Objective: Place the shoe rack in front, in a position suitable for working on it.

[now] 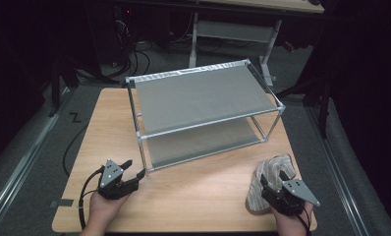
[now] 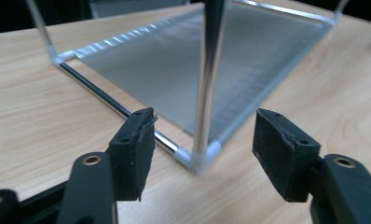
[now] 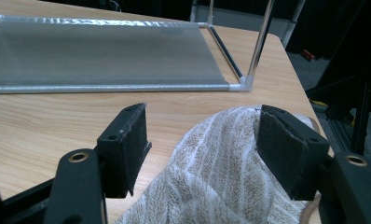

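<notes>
A two-shelf rack [image 1: 203,93] of silver tubes and grey fabric stands in the middle of the wooden table [image 1: 193,196]. My left gripper [image 1: 133,170] is open at the rack's near left corner. In the left gripper view its jaws [image 2: 202,149] stand either side of the corner post [image 2: 208,84] without touching it. A beige striped fuzzy slipper [image 1: 271,173] lies at the table's near right. My right gripper [image 1: 273,183] is over it and open. In the right gripper view the slipper [image 3: 221,163] rises between the jaws [image 3: 202,140]: the right pad touches it and the left pad stands apart.
The rack's lower shelf [image 2: 197,51] sits close to the tabletop. The table's right edge [image 1: 309,196] runs just beside the slipper. Beyond the far edge stand a white-legged desk [image 1: 233,29] and cables on a dark floor.
</notes>
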